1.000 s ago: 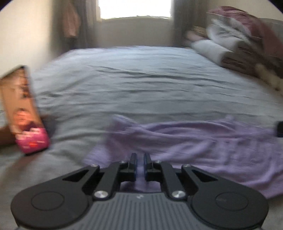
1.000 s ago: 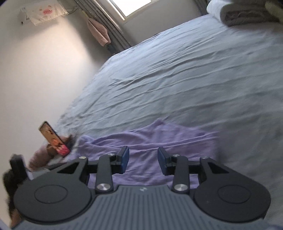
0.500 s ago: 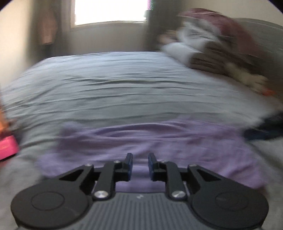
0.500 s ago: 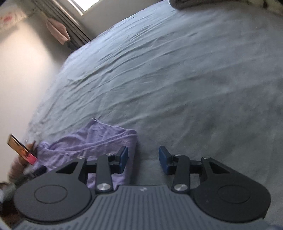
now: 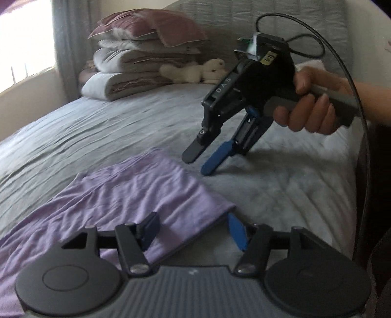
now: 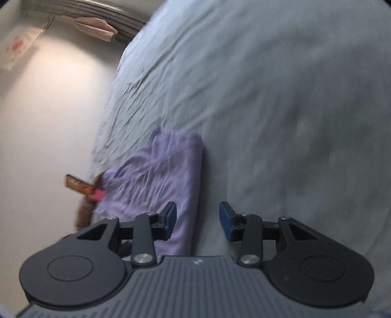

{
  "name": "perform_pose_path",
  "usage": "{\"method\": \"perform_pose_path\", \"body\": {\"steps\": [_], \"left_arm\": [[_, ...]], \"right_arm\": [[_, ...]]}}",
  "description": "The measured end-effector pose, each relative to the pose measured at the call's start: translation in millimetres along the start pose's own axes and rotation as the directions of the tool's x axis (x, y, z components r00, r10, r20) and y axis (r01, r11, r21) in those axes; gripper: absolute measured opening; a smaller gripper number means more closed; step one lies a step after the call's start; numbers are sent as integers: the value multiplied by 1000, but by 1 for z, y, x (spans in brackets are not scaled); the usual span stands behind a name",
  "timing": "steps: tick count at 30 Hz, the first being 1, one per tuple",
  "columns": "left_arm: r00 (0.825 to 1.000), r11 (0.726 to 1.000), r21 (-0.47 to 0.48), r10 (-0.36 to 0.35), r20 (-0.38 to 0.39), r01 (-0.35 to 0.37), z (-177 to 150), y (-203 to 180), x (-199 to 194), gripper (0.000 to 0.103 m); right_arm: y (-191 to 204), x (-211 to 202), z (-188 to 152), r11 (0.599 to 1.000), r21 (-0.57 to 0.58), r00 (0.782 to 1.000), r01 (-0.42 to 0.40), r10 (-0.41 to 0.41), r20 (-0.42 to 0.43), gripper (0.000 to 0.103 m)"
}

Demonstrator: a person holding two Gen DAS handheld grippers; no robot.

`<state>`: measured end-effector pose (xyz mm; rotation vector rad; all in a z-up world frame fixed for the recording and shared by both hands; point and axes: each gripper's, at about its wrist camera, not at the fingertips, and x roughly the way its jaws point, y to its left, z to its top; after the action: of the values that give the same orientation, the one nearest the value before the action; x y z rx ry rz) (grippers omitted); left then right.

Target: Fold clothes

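A lilac garment (image 5: 136, 193) lies flat on the grey bed sheet (image 5: 122, 127). Low over its near right corner is my left gripper (image 5: 193, 228), its jaws opening; the cloth lies between the fingers, which do not press it. Held in a hand (image 5: 308, 107), my right gripper (image 5: 202, 159) hovers just past the garment's far right corner, jaws apart and empty. In the right wrist view my right gripper (image 6: 198, 217) straddles the edge of the garment (image 6: 158, 176): the left finger is above cloth, the right above bare sheet (image 6: 281, 110).
Stacked pillows and folded bedding (image 5: 136, 61) and a cream plush toy (image 5: 195, 72) sit against the grey headboard (image 5: 293, 19). A lit phone (image 6: 83, 187) stands propped at the bed's left edge by the wall. A black cable (image 5: 352, 80) loops from the right gripper.
The left view has swung right, from the window and phone to the headboard and the right gripper. The left jaws went from almost shut to wide apart. The right view rolled; the garment's edge now runs between its fingers.
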<state>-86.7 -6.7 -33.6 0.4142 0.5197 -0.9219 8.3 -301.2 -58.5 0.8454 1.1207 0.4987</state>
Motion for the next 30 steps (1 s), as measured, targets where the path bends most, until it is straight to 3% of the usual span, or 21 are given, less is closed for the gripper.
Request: {"method": "perform_pose_path", "body": {"steps": [10,14,19,21,27,30], "left_arm": [[999,995,101,-27,29,24,8,-19,6,63],[1000,990,139,-1,31,-3,9,-25,10,47],[999,990,129,53,10,-53,12,-26,14,24],[996,991,101,86,-17,-84,14,-23,19,13],[990,989,64,135,-34,-133,14,-22,20,5],[989,989,34,145,-35,-144,17,-24,21,4]], "right_arm": [[9,7,-37,992,-6,979,-127,124,-163,43],[8,8,-37,979,46,961,-198,203,-186,45],[7,-2,-29,961,74,951,-266,274,-144,45],[5,-10,-23,965,67,959,-255,261,-108,45],[-4,-24,-8,992,49,993,-116,115,25,45],[-6,-9,0,988,76,990,-132,127,66,43]]}}
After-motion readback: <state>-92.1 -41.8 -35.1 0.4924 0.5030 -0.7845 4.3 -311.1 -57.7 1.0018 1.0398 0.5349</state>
